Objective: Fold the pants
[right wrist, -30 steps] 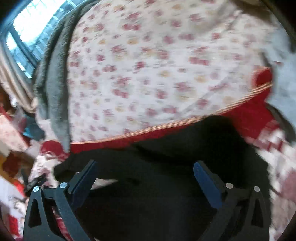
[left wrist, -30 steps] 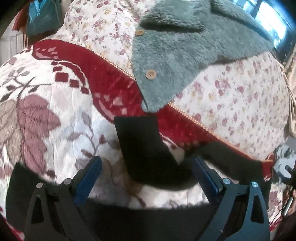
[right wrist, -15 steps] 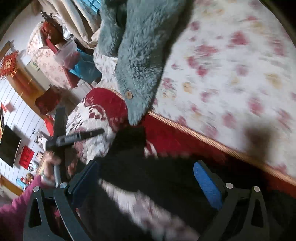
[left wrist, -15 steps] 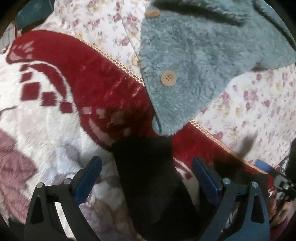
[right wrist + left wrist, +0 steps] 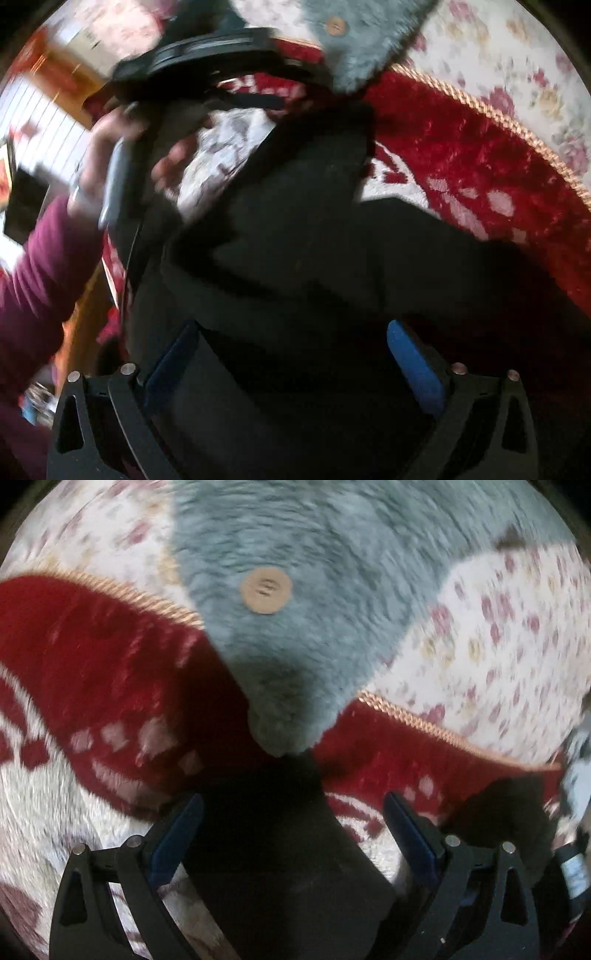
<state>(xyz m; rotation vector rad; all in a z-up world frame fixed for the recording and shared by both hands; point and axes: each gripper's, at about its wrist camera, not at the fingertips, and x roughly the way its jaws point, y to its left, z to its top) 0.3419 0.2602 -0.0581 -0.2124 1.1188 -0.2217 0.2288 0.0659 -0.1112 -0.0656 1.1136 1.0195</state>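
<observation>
Pants (image 5: 295, 236) are lying dark and crumpled on the blanket (image 5: 461, 155), filling the right gripper's (image 5: 293, 354) open jaws and hiding their folds. 1 leg (image 5: 273, 834) is running between the left gripper's (image 5: 291, 834) spread jaws. Beyond, the fleece (image 5: 314, 590) is blurring, its top cut off.

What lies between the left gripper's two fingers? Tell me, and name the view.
In the left wrist view, a black pants leg runs up between the open left gripper's fingers, its end reaching the grey fleece garment, over the red-and-white blanket.
</observation>
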